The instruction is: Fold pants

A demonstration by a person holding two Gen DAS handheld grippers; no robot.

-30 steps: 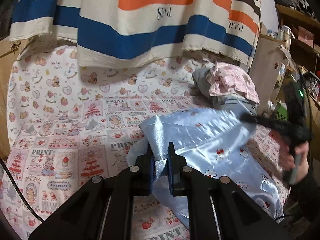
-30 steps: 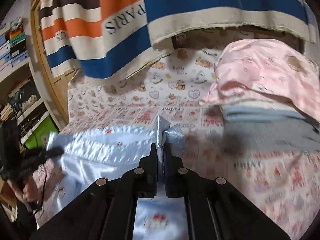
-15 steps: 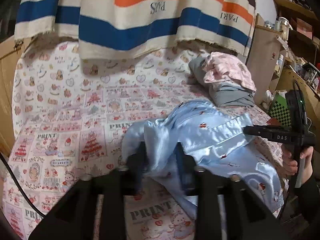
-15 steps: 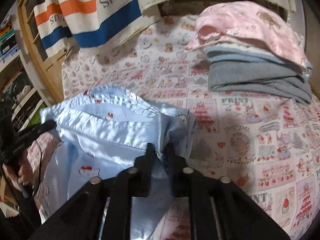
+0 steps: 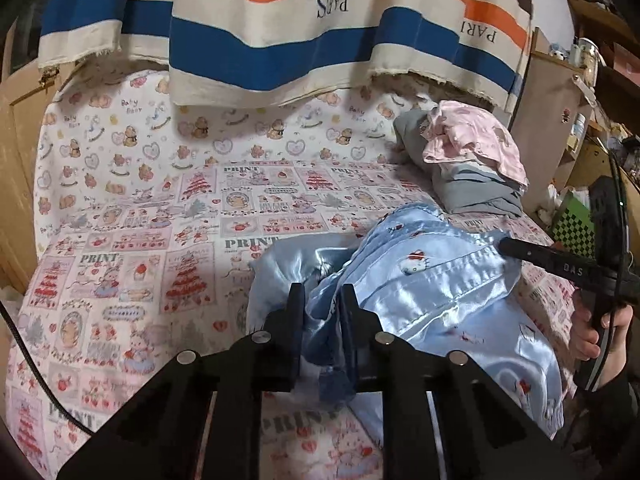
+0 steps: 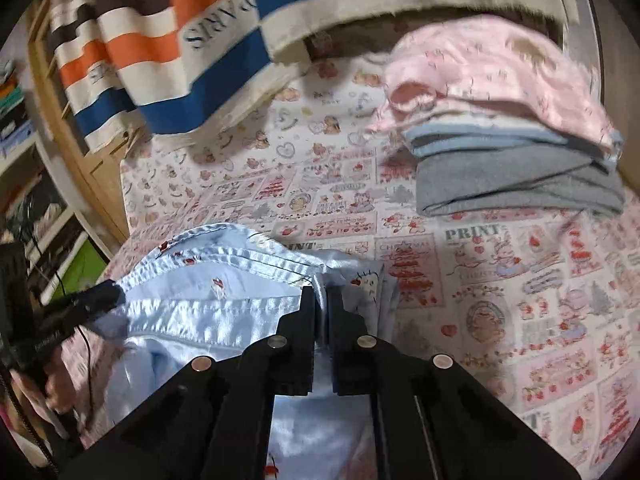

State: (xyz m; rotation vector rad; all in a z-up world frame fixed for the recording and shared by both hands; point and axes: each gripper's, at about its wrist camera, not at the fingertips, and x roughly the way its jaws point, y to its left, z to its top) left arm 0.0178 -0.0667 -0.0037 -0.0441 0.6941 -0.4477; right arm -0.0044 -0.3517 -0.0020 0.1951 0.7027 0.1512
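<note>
Shiny light-blue satin pants [image 5: 432, 280] with small cartoon prints lie bunched on the bed's near right part; they also show in the right wrist view [image 6: 208, 304]. My left gripper [image 5: 320, 296] has its fingers slightly apart with a fold of the pants' fabric between them. My right gripper [image 6: 321, 300] is shut on the pants' waistband edge; it also shows in the left wrist view [image 5: 508, 246], at the pants' right side. The left gripper shows in the right wrist view [image 6: 108, 294] at the pants' left edge.
A patterned pink-and-white sheet [image 5: 132, 240] covers the bed. A stack of folded clothes, pink over grey [image 5: 476, 168], sits at the back right, also in the right wrist view [image 6: 504, 136]. A striped towel [image 5: 280, 28] hangs behind. Shelves [image 5: 592, 92] stand on the right.
Both grippers have brought the pants down from a lifted spread onto the bed, where they now lie bunched. The left gripper's fingers stand wider apart than a second ago.
</note>
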